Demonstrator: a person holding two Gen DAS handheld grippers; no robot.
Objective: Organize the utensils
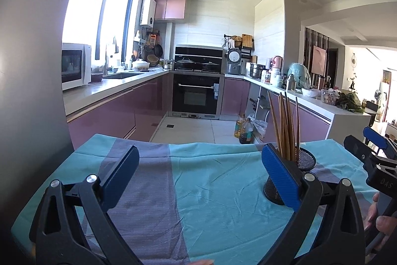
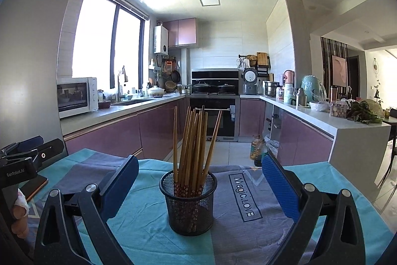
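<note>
You are holding two grippers over a surface draped in a teal and grey-purple cloth, with a kitchen of mauve cabinets beyond it. Your right gripper has its blue-padded fingers spread wide, holding nothing. Centred between them, a little farther off, stands a round black wire-mesh holder. A bundle of brown wooden chopsticks stands upright inside it, red patterned ends down, the tips fanning out slightly; one leans off to the right.

Your left gripper is likewise wide apart and empty. From its camera the same mesh holder sits on the right, partly hidden behind the right-hand finger, with the chopsticks rising above it. To the left and ahead of it the cloth is bare. At the far right edge of this view the other gripper's body shows, with part of a hand on its handle.

As for progress: every chopstick you can see is already in the holder, and no loose utensil lies on the cloth in either view (the near edge of the surface is hidden by the gripper frames, so something could lie there unseen). Judging by this, the sorting looks finished or very nearly so; at most, the leaning chopstick could be straightened.
</note>
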